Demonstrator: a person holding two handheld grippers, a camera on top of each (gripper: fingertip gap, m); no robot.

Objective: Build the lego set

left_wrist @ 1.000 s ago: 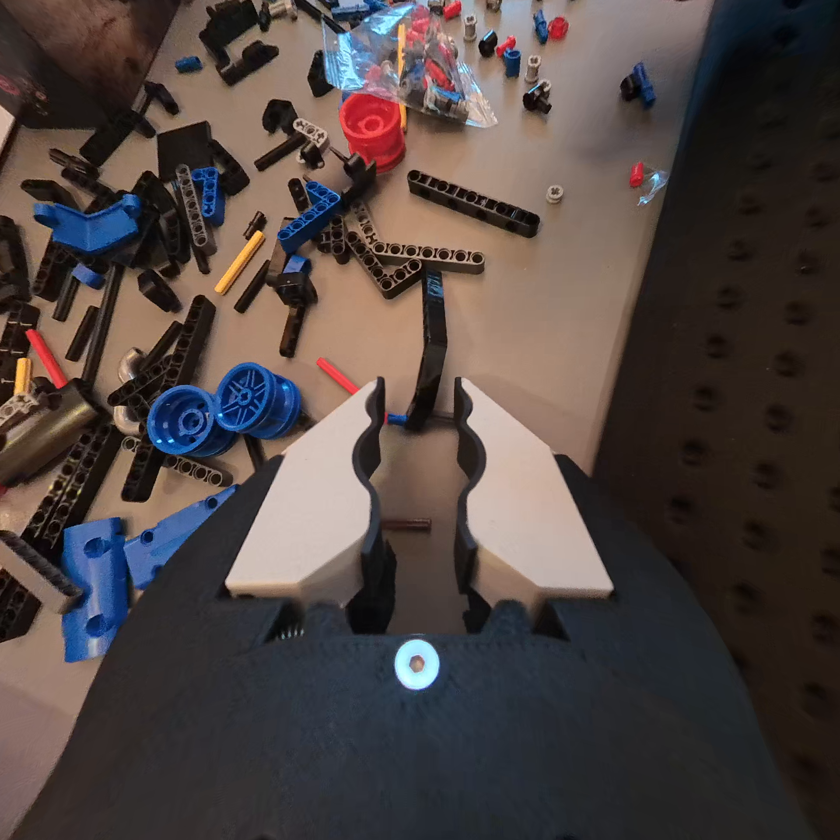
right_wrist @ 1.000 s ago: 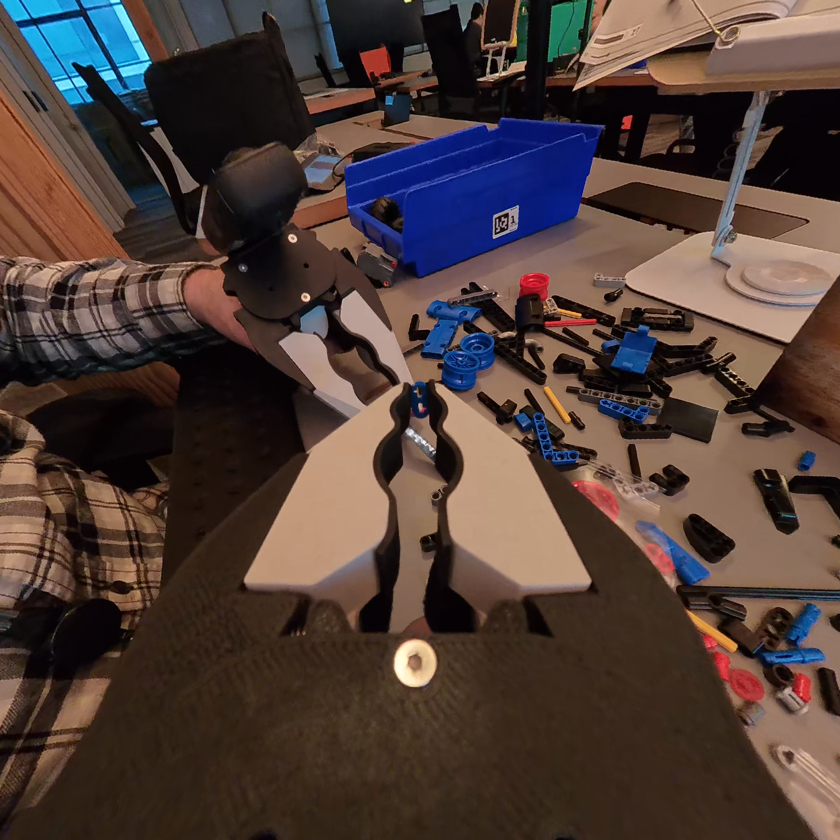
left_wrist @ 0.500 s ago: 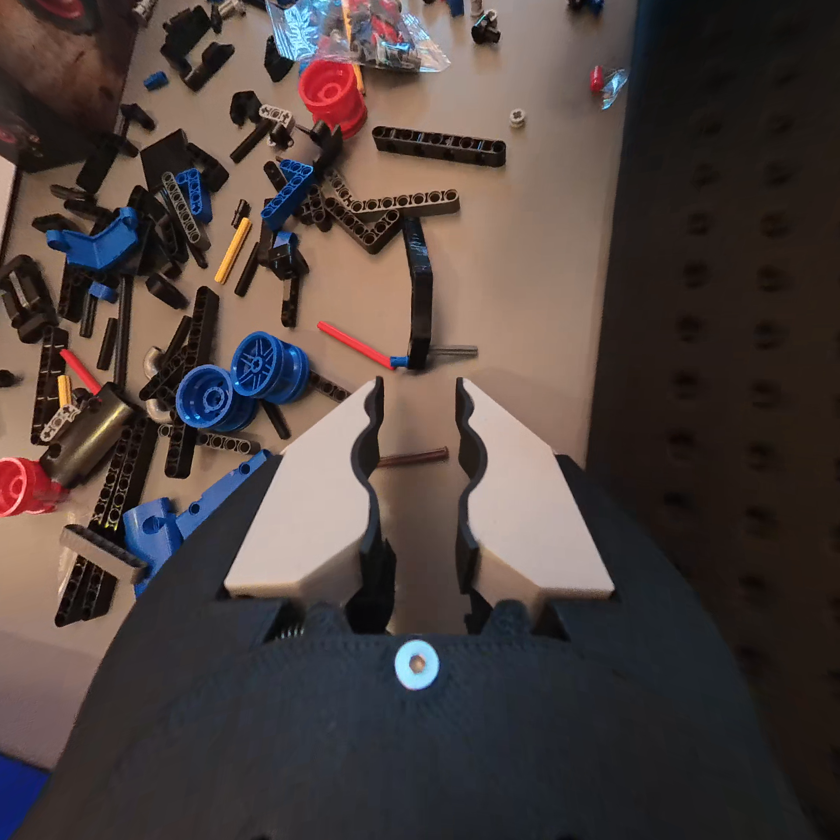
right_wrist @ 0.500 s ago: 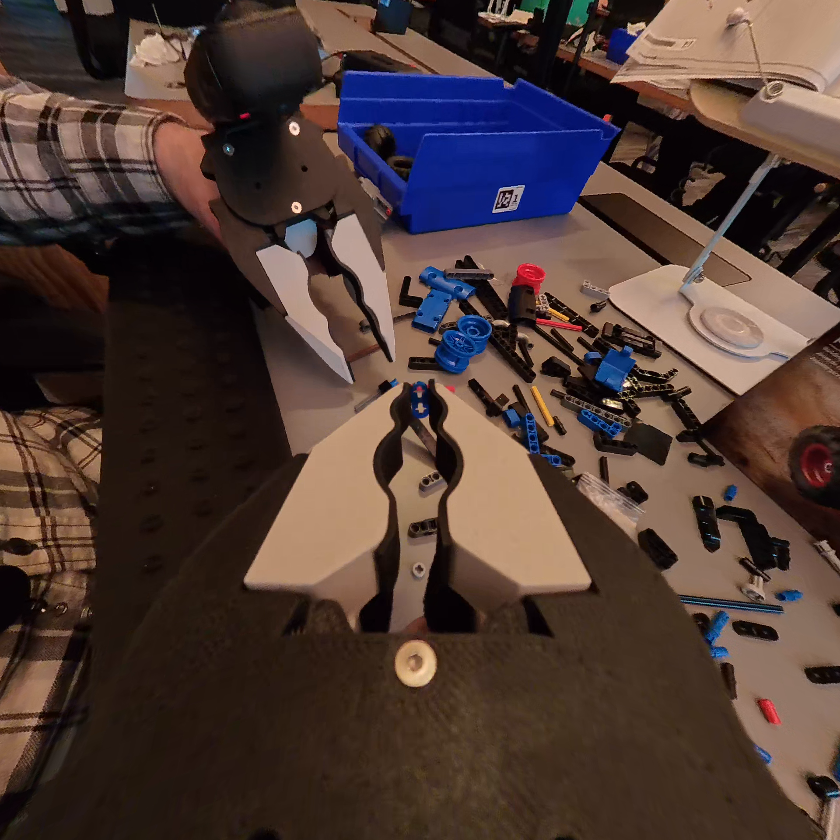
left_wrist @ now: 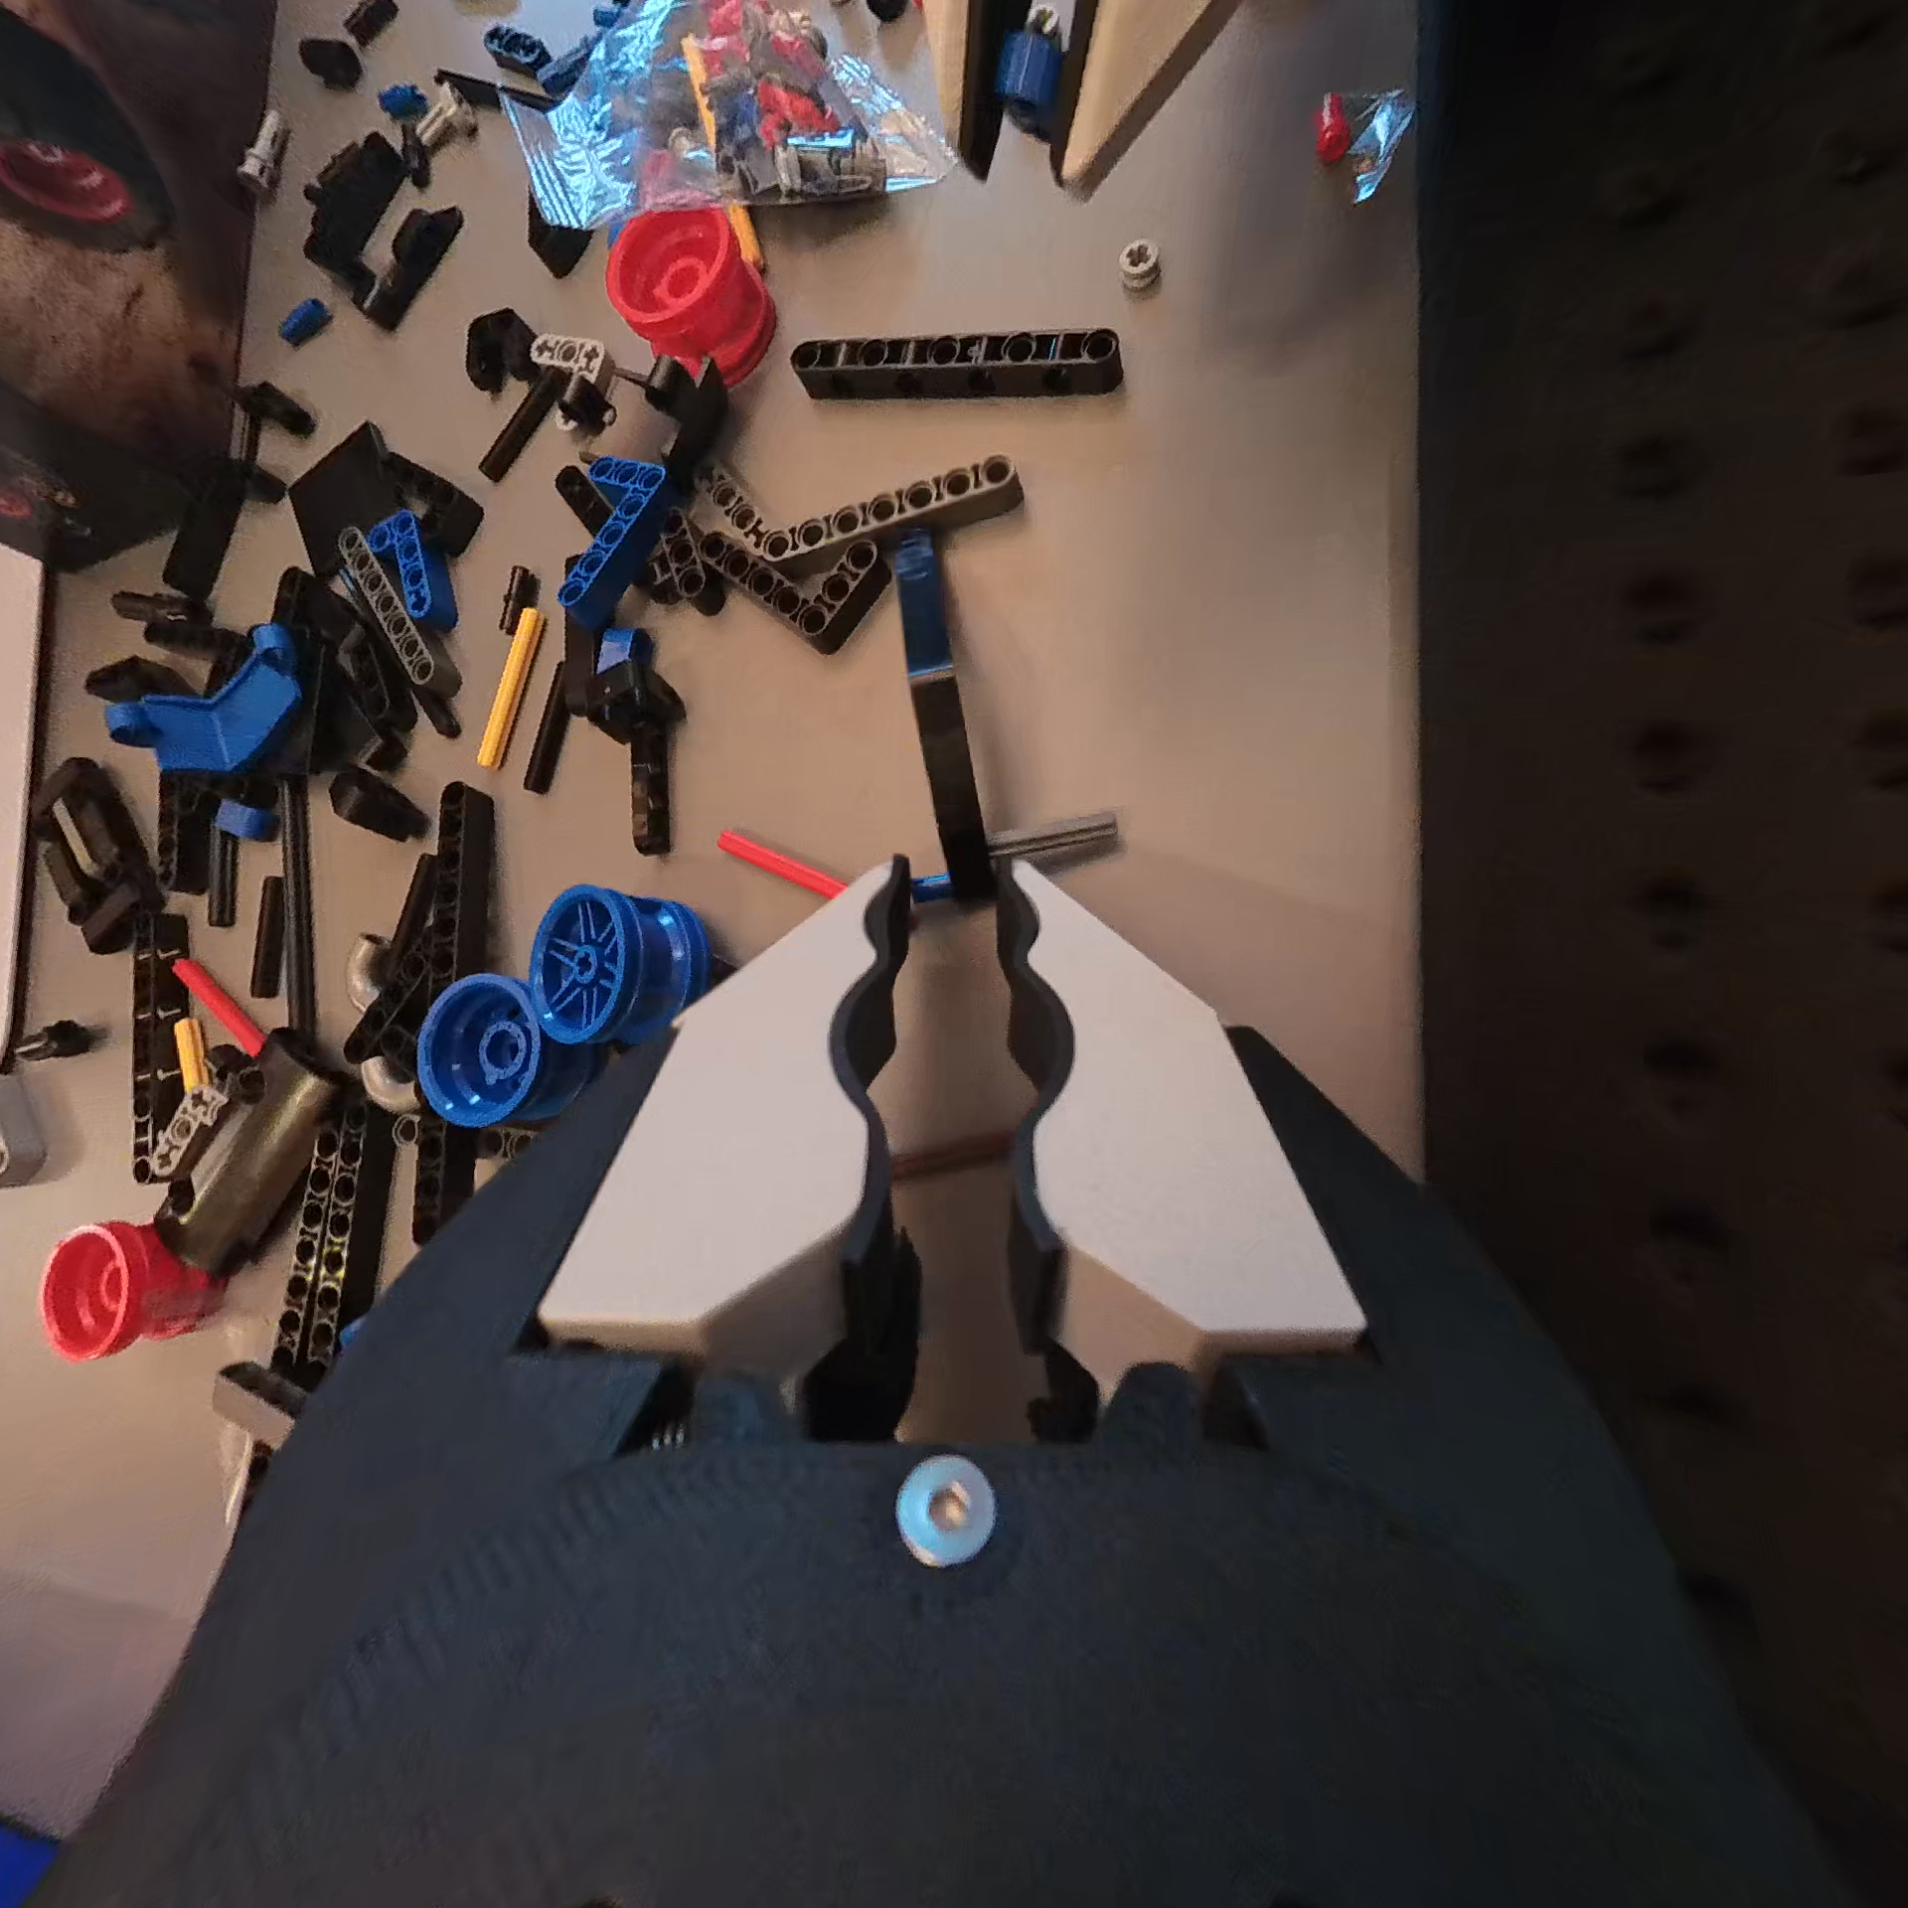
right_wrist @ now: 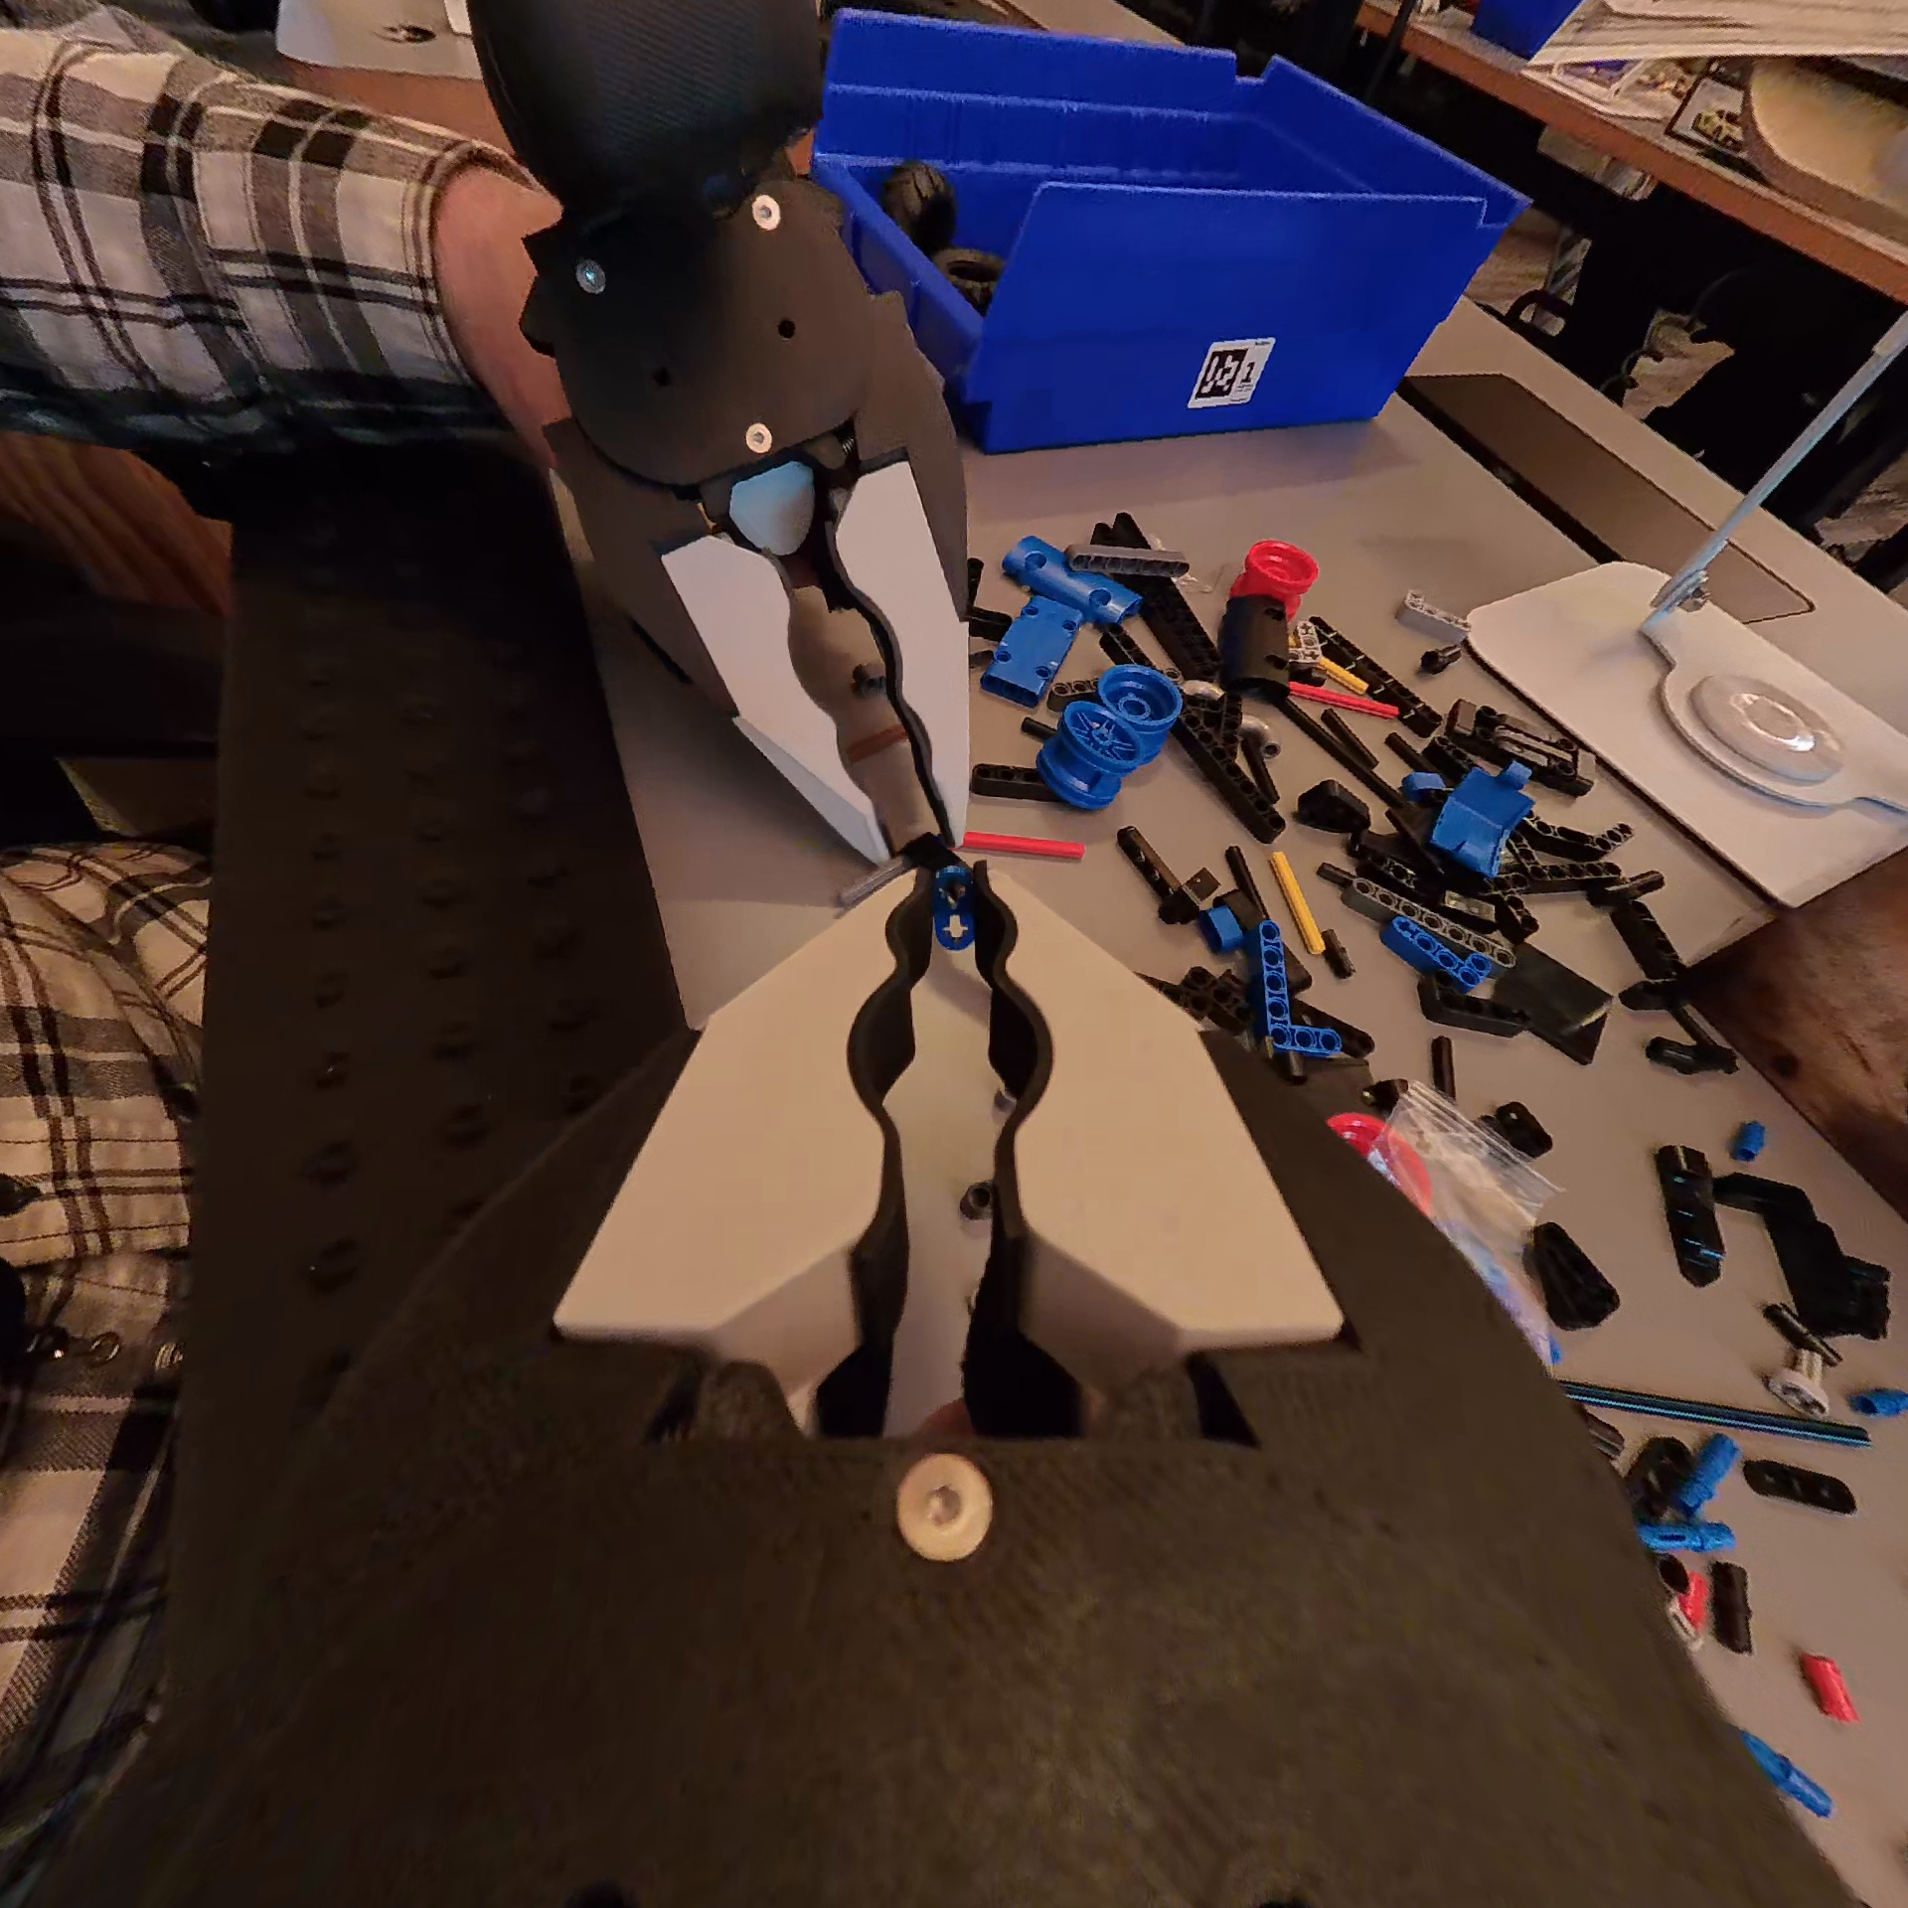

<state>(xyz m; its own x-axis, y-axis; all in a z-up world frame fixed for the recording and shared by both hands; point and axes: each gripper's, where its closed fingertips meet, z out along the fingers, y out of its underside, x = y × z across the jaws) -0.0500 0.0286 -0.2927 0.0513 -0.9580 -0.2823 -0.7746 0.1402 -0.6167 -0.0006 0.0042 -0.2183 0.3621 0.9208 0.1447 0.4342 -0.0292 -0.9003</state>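
— How is the right gripper set?
— Its jaws are drawn nearly together, and a small blue connector is pinched upright between the tips, above the grey table.

— And the left gripper?
— Its jaws are held apart with a clear gap, and nothing is gripped. The near end of a long black bent beam is seen just past the tips, lying flat on the table. A grey axle and a short blue pin are seen sticking out on either side of that end, and a red axle is seen lying just to the left.

— Where are the other parts kept?
— Loose pieces are spread over the table: two blue wheels, a red wheel, a straight black beam and a clear bag of small parts. A blue bin is placed at the far side.

— Are the two grippers close?
— In the right wrist view, the tips are seen almost meeting.
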